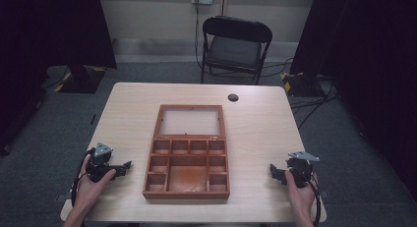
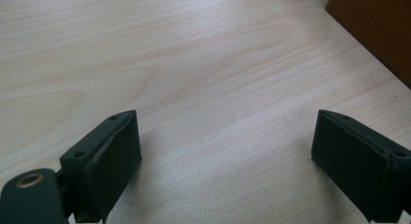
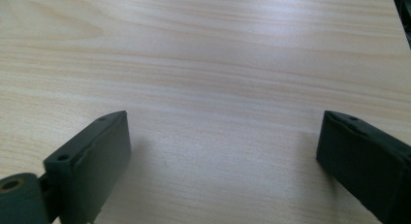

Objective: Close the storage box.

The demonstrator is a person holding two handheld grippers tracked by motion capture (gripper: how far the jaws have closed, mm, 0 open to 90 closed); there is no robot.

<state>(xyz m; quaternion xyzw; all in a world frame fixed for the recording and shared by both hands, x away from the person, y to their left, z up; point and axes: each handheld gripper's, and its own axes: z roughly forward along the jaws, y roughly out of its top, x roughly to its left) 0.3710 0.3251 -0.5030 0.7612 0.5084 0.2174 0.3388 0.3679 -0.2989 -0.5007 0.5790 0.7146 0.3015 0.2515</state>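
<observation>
Centrally, an open wooden box (image 1: pixel 187 156) lies on the bench (image 1: pixel 265 124). Both grippers, left (image 1: pixel 125 165) and right (image 1: pixel 273 171), flank it well apart, fingers (image 2: pixel 104 158) spread and empty.

I see a light wood table (image 1: pixel 128 104) on grey carpet. A brown wooden compartment box (image 1: pixel 187 170) lies open at its middle, lid (image 1: pixel 190 121) flat behind it. A black cable grommet (image 1: pixel 233 97) sits near the far edge. A black folding chair (image 1: pixel 235 47) stands beyond the table.

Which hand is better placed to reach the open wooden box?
Left, probably. The left gripper sits closer to the wooden box than the right gripper does; both are open and empty.
</observation>
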